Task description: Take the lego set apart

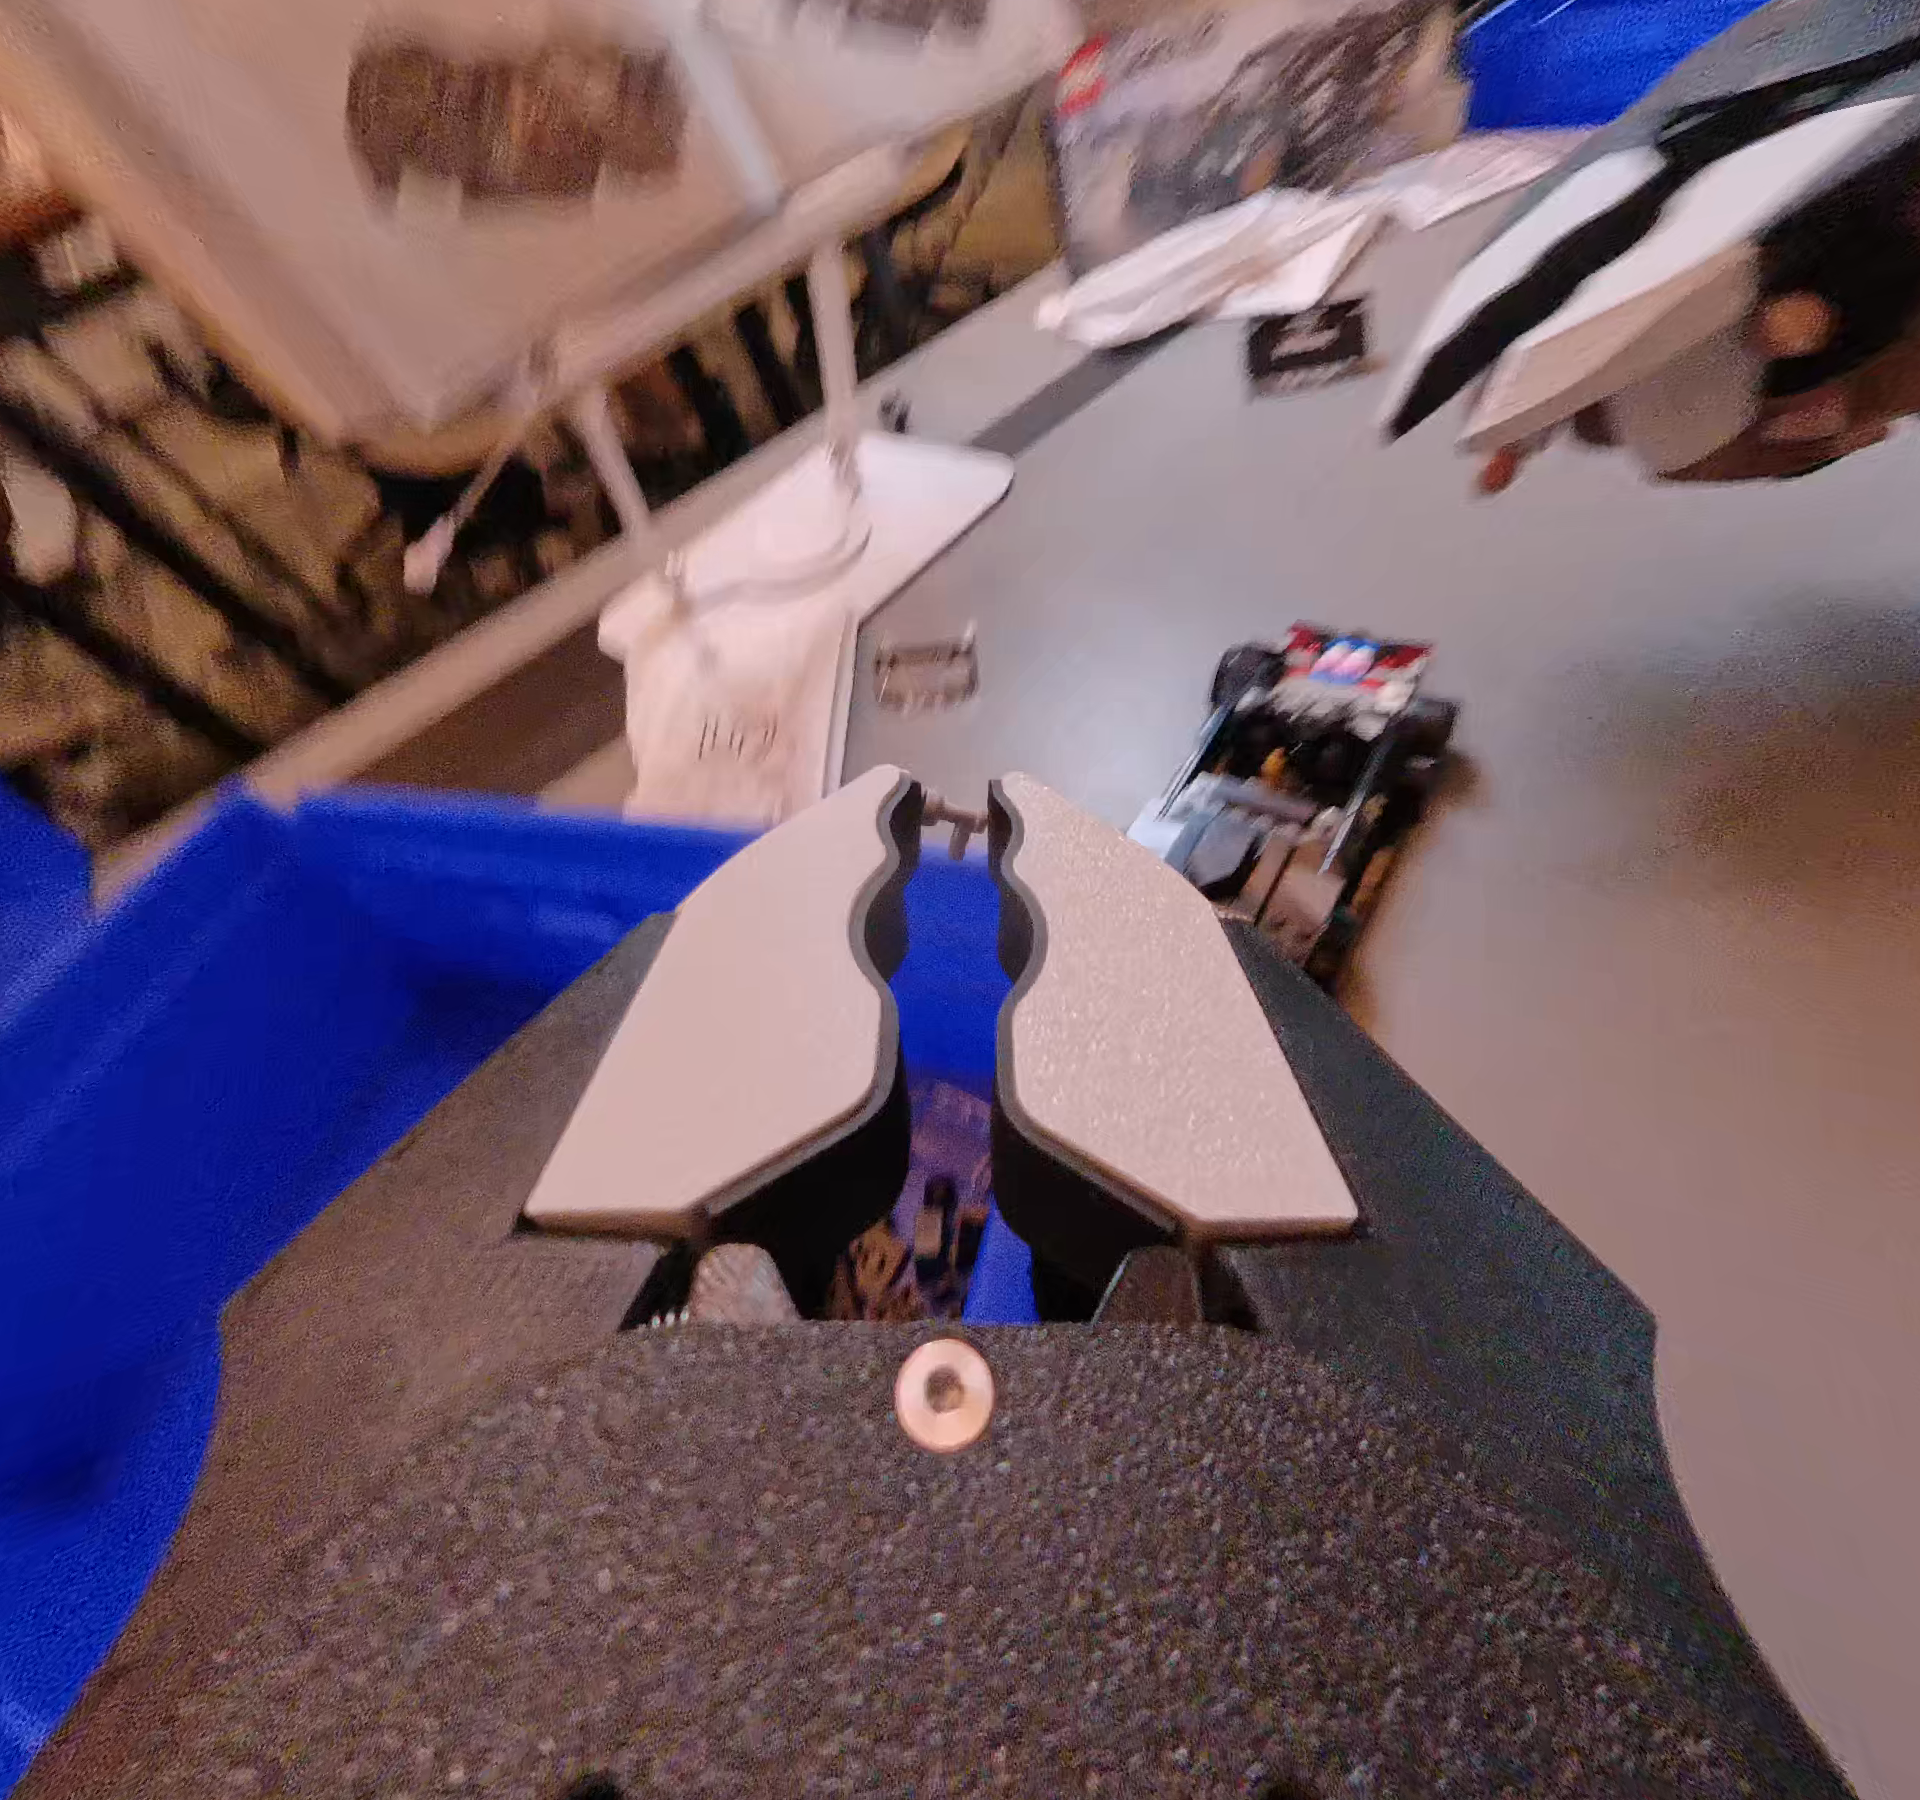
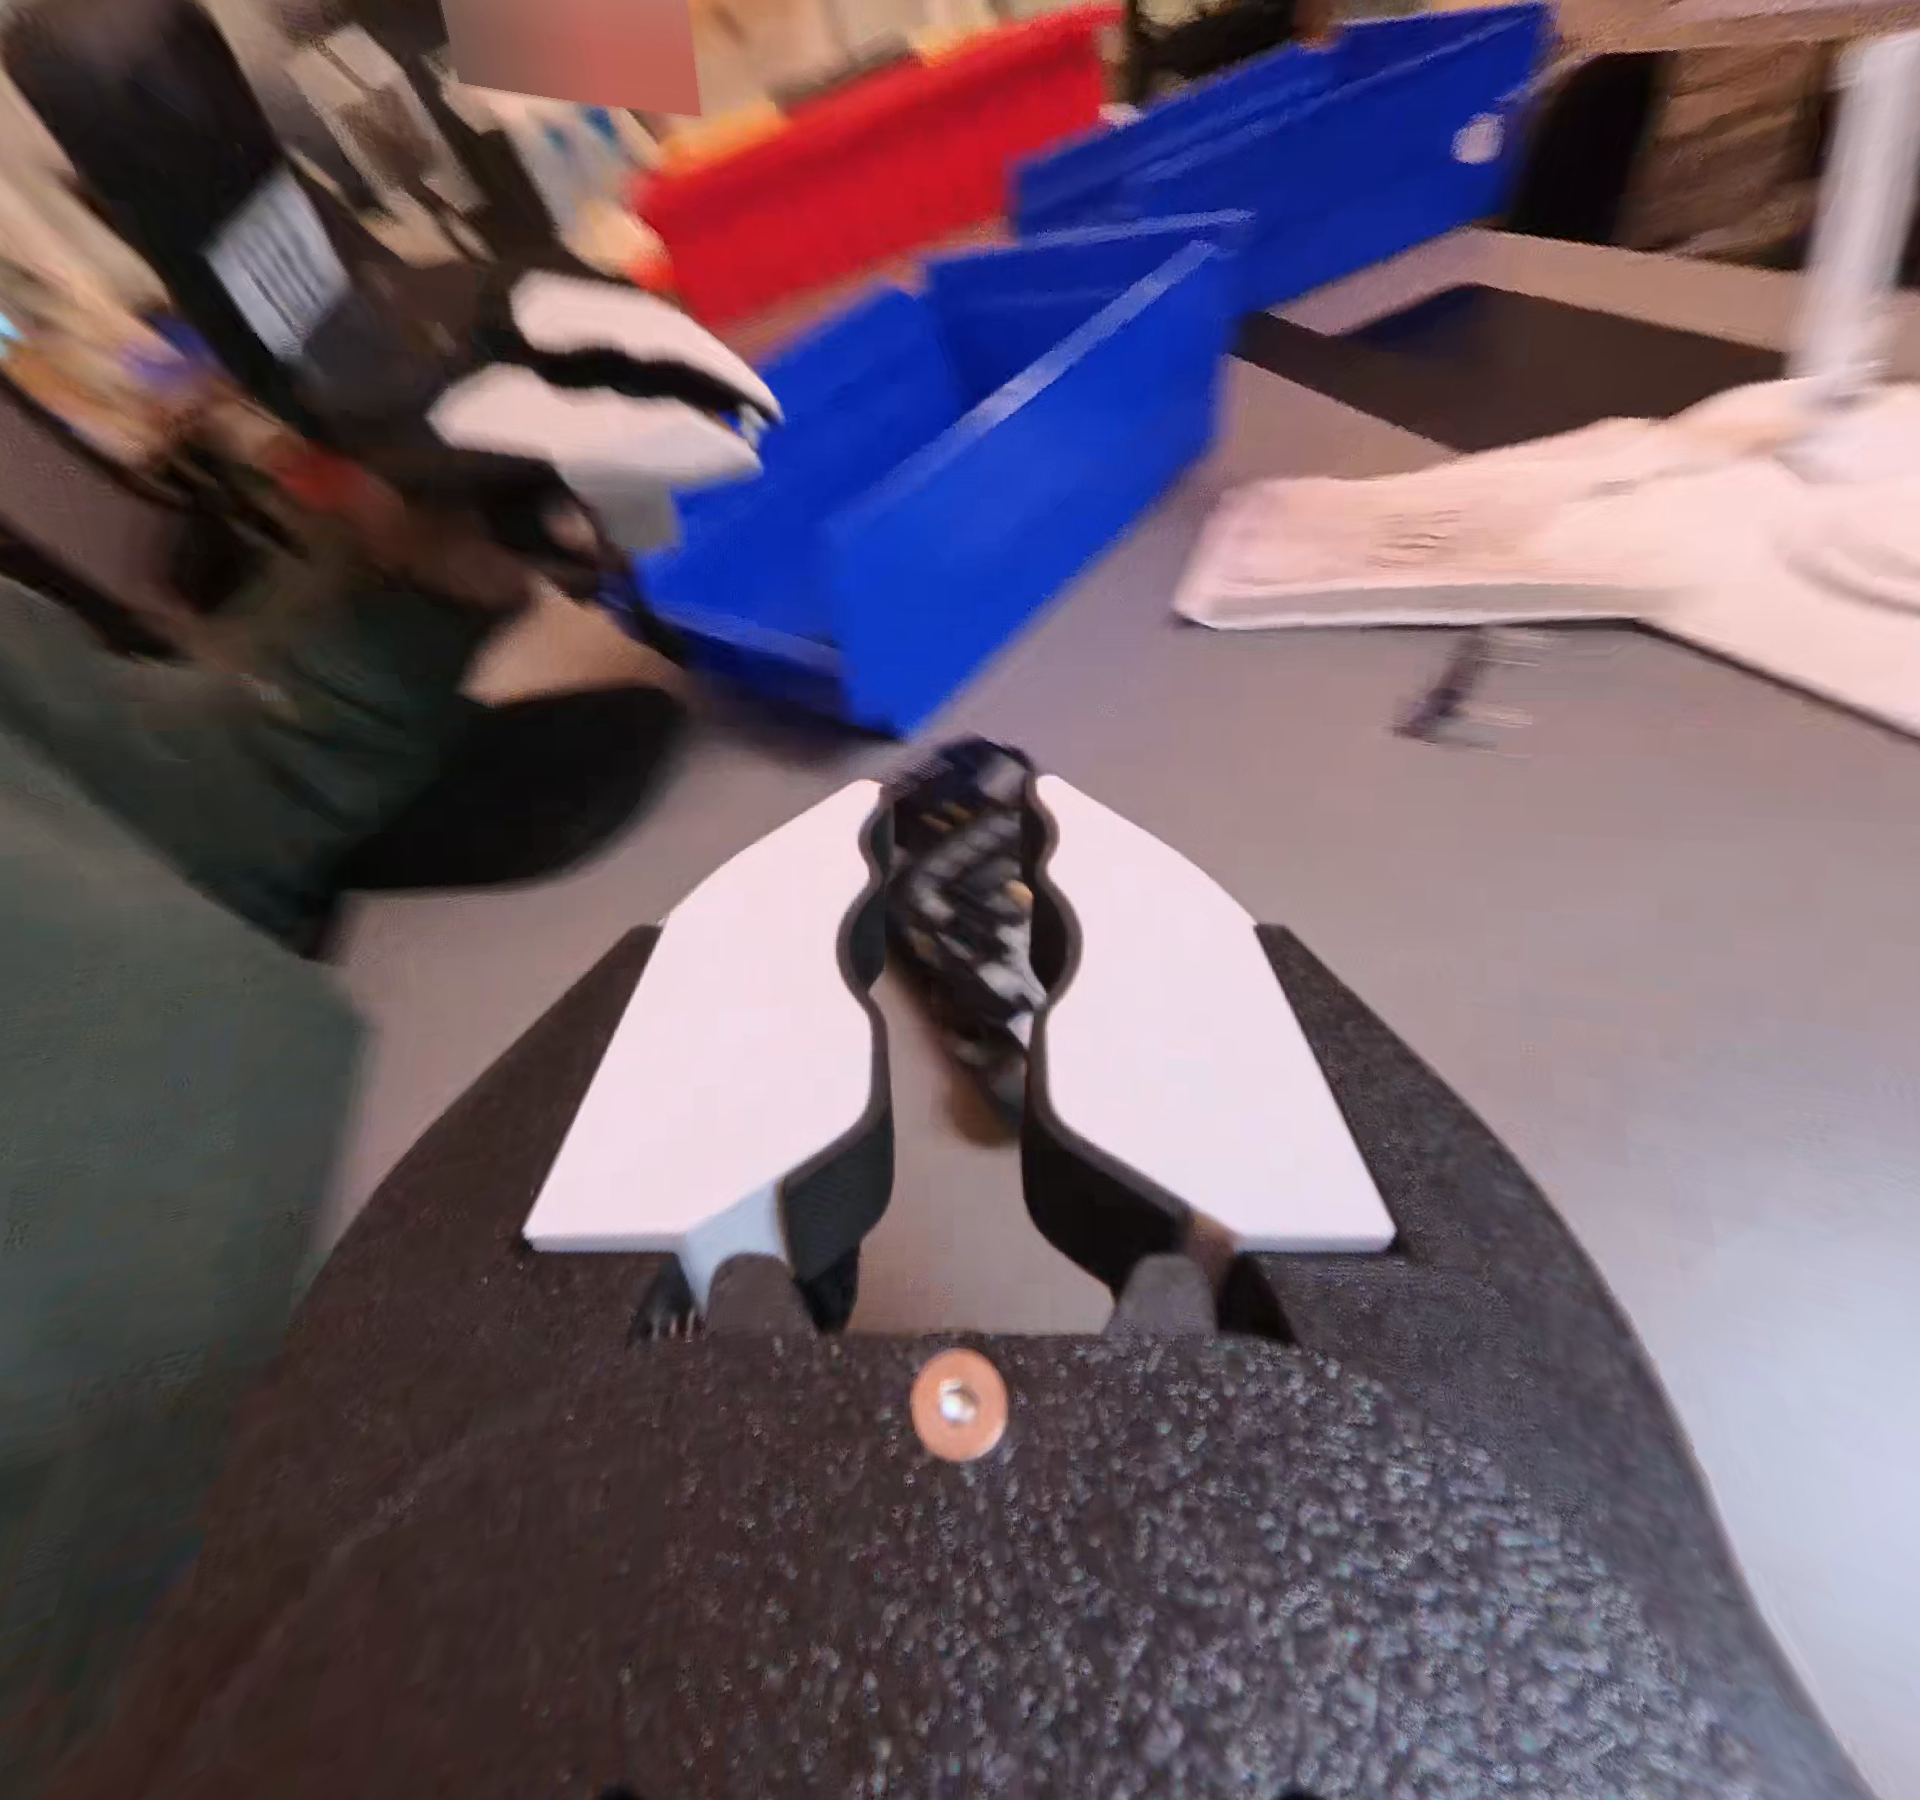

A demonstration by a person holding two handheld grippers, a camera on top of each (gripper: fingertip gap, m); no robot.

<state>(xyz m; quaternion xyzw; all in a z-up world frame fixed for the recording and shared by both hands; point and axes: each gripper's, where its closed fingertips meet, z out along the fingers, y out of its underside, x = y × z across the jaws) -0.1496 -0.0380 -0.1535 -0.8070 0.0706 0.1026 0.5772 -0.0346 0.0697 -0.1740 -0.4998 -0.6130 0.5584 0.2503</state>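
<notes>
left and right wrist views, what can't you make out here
- Left wrist view: the small piece at the left gripper tips is too small to identify.
- Left wrist view: what lies in the blue bin is hidden by the gripper body.
- Right wrist view: the lego car is blurred and half covered by the right gripper fingers; contact unclear.
- Left wrist view: the car shows smeared detail only.
</notes>
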